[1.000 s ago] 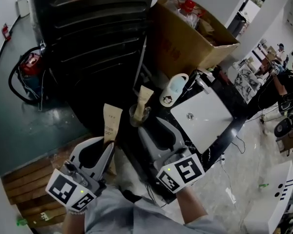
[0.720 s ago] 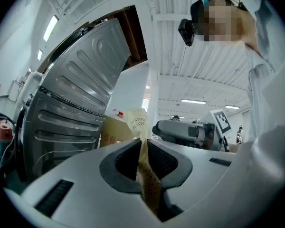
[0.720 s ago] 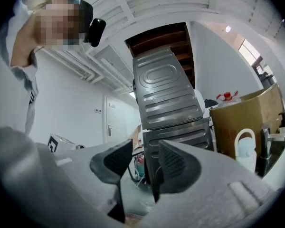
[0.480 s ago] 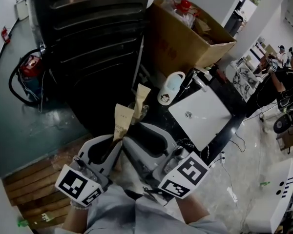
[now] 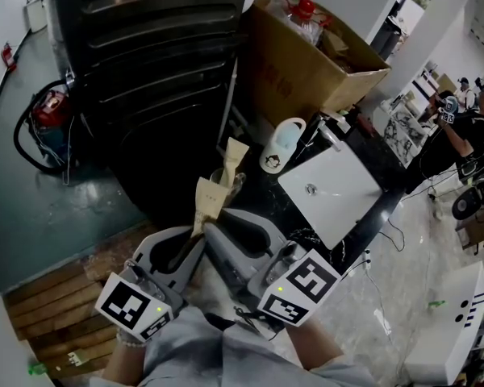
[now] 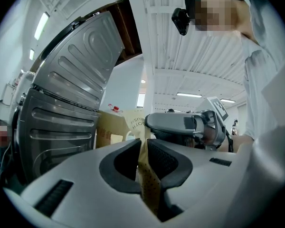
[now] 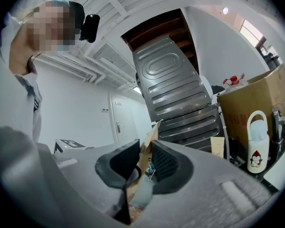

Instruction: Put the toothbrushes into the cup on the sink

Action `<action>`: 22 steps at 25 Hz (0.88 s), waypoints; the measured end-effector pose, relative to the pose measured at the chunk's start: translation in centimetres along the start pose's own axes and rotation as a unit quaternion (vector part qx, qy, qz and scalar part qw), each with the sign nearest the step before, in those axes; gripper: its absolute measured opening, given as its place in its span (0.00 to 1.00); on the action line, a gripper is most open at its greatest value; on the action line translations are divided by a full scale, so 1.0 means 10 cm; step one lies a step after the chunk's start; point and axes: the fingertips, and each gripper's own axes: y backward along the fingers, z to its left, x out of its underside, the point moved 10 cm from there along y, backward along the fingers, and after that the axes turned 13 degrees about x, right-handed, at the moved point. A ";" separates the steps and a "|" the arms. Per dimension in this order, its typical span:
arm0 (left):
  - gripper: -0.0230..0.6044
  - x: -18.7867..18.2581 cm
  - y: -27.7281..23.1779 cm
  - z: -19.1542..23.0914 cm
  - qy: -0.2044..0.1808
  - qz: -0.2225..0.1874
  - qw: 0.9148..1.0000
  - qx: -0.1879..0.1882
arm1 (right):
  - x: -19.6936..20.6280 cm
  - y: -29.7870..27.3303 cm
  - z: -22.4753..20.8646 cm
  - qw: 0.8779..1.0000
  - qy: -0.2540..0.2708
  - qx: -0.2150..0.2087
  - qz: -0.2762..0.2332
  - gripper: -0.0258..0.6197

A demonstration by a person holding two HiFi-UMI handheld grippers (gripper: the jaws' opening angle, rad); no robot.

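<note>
A brown paper toothbrush package [image 5: 209, 201] stands up between my two grippers in the head view. My left gripper [image 5: 197, 234] is shut on its lower end, and the paper [image 6: 149, 189] is pinched between the dark pads. My right gripper [image 5: 218, 230] has just been closing. The same package [image 7: 149, 139] sits between its pads, which press on it. A second package [image 5: 235, 156] stands in the clear cup [image 5: 228, 188] on the dark counter, just beyond the grippers.
A white penguin mug [image 5: 284, 147] stands beside the white sink basin [image 5: 331, 188]. An open cardboard box [image 5: 306, 63] with bottles is behind it. A dark ribbed metal panel [image 5: 157, 71] rises at the left. People stand far off at the right.
The left gripper carried its package right, toward the middle. The right gripper drew back from the cup, swung to that package, and its wide-open jaws closed on it.
</note>
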 end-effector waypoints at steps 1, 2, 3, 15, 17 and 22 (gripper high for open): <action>0.10 0.01 0.00 0.00 0.003 0.000 1.000 0.002 | 0.01 0.00 0.00 1.000 0.000 0.001 0.000 0.14; 0.10 0.01 -0.01 0.00 0.008 0.001 1.000 0.006 | 0.01 0.00 -0.01 1.000 -0.001 0.003 0.000 0.12; 0.10 0.02 -0.01 0.01 0.012 0.002 1.000 0.009 | 0.01 0.01 -0.02 1.000 0.000 0.005 0.000 0.10; 0.17 0.07 -0.10 0.03 -0.008 0.048 0.999 0.005 | 0.09 0.03 -0.05 1.000 -0.004 0.027 -0.003 0.04; 0.19 0.08 -0.10 0.05 -0.001 0.046 0.999 0.005 | 0.09 0.02 -0.07 0.999 -0.006 0.031 -0.004 0.04; 0.20 0.10 -0.09 0.08 0.003 0.051 0.999 0.003 | 0.08 0.04 -0.13 0.999 -0.014 0.048 -0.012 0.04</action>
